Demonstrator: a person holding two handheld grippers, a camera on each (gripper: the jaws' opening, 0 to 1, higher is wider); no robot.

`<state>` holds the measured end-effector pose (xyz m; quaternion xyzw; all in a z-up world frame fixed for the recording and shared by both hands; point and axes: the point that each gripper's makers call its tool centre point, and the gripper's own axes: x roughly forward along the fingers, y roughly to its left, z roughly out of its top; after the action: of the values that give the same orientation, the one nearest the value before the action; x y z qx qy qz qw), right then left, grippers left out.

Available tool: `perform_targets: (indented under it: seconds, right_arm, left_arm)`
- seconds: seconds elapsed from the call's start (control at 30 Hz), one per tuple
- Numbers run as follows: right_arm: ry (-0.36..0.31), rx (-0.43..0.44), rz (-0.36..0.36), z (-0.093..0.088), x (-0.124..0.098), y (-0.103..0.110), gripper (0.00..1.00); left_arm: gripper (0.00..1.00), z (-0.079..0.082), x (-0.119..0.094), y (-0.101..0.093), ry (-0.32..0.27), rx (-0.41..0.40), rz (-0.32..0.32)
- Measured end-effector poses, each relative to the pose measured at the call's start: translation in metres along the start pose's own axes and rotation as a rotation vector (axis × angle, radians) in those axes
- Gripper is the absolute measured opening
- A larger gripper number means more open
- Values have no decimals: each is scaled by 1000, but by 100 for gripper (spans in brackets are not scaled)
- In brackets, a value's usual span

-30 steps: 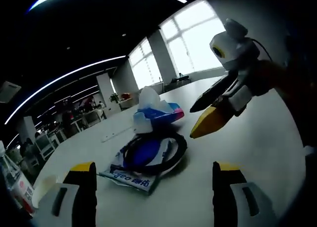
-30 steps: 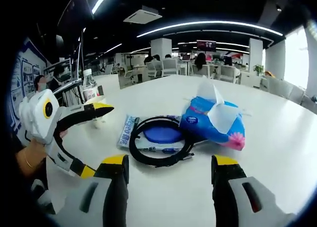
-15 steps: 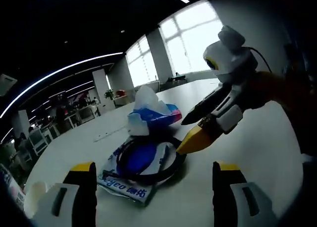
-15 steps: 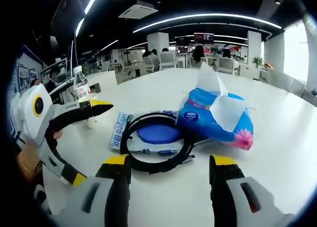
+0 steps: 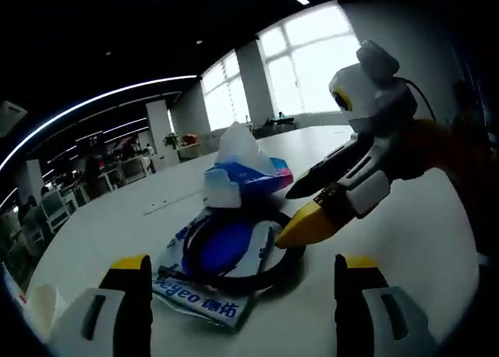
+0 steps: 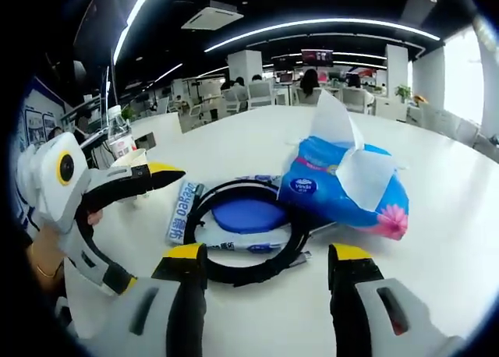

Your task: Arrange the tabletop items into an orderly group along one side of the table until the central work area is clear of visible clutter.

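A blue tissue pack [image 5: 243, 178] [image 6: 343, 187] with a white tissue standing out of it lies on the white table [image 5: 405, 240]. Beside it, a black cable coil [image 5: 257, 279] [image 6: 242, 275] rests on a wipes packet [image 5: 199, 295] [image 6: 181, 213] with a blue lid [image 6: 238, 214]. My left gripper [image 5: 243, 273] is open, low over the table in front of the packet. In the right gripper view the left gripper [image 6: 148, 228] comes in at the left. My right gripper [image 6: 265, 267] is open and faces the coil. In the left gripper view the right gripper [image 5: 295, 214] has its yellow tip at the coil's rim.
A water bottle [image 6: 117, 139] and a paper cup [image 6: 132, 166] [image 5: 39, 306] stand near the table edge behind the left gripper. A hand [image 6: 43, 256] holds that gripper. Desks, chairs and people fill the office beyond, with windows on one side.
The right gripper has dropped and come closer to the cable coil. Both cameras have moved nearer to the items. The tissue pack, coil and packet lie where they were.
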<state>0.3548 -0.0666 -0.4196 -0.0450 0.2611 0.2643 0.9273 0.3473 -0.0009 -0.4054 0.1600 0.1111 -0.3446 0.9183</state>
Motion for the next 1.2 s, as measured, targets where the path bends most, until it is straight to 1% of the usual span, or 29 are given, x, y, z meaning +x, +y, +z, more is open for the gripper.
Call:
perform_targets:
  seconds: [0.13,0.23,0.33,0.4,0.47,0.6,0.8,1.0,1.03,1.13,1.2]
  right_arm:
    - [9,-8,-12,0,6,0,59]
    - [17,-21,-22,-2,9,-2,59]
    - [20,-25,-22,-3,9,-2,59]
    - [22,-32,-23,-4,10,-3,59]
    - [23,-39,-23,-5,10,-3,59]
    - [17,-41,-26,-5,14,-4,58]
    - [26,-44,-33,-7,20,-7,56]
    - [11,-41,-23,-6,23,-7,57]
    - [7,-42,-23,-5,24,-8,57]
    - [4,-39,-25,-5,24,-9,57]
    - [6,-23,-25,-6,25,-9,55]
  left_arm:
    - [97,4,7,-1,0,38,-19]
    - [97,2,13,-3,20,65,-30]
    - [97,1,17,-4,21,67,-40]
    - [97,-3,19,-4,39,60,-45]
    - [97,-3,19,-4,31,47,-47]
    - [95,-4,22,-6,28,68,-64]
    - [95,-3,32,-8,48,79,-100]
    - [95,-7,38,-6,55,73,-103]
    - [94,-8,39,-7,62,77,-107]
    - [92,-7,40,-9,55,77,-112]
    - [89,-7,40,-12,57,76,-120]
